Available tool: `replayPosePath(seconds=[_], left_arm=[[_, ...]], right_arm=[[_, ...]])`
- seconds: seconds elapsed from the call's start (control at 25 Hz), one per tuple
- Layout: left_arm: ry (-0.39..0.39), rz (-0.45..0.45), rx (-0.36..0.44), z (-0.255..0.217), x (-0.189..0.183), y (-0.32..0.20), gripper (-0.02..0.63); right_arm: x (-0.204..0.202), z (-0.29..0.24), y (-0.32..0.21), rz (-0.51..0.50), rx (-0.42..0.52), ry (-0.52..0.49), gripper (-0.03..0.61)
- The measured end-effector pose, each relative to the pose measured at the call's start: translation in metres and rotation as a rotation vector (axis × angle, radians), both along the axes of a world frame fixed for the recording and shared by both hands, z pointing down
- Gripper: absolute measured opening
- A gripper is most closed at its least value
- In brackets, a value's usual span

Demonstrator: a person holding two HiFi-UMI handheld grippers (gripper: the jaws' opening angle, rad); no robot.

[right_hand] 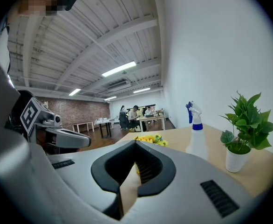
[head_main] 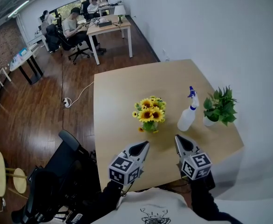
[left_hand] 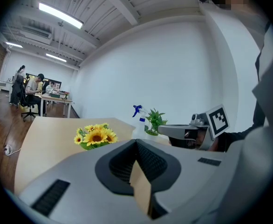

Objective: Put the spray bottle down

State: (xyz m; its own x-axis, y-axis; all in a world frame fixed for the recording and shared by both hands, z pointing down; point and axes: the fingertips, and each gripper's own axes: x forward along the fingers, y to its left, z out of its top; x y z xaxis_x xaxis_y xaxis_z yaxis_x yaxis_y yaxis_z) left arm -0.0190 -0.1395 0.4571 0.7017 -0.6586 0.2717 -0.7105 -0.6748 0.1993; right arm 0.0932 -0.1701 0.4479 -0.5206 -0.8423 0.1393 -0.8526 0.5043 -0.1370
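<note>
A clear spray bottle (head_main: pixel 188 112) with a blue trigger head stands upright on the wooden table (head_main: pixel 122 97), between a bunch of sunflowers (head_main: pixel 149 114) and a small potted plant (head_main: pixel 219 107). Nothing holds it. My left gripper (head_main: pixel 145 145) hovers near the table's front edge, below the sunflowers, jaws together and empty. My right gripper (head_main: pixel 178 138) sits just short of the bottle, shut with nothing in it. The spray bottle (right_hand: pixel 196 135) shows ahead and right in the right gripper view, and the spray bottle (left_hand: pixel 137 118) far off in the left gripper view.
The potted plant (right_hand: pixel 244 129) stands right of the bottle near the white wall. A black office chair (head_main: pixel 64 171) is at the table's left front corner. Several people sit at desks (head_main: pixel 109 26) far across the wooden floor.
</note>
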Motion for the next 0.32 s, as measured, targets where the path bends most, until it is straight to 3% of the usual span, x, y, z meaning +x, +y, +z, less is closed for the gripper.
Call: replayPosePath(seconds=[0.32], left_arm=[[-0.003, 0.0, -0.003, 0.0006, 0.001, -0.0001, -0.008]], right_arm=[[0.0009, 0.0041, 0.0015, 0.0, -0.012, -0.001, -0.018]])
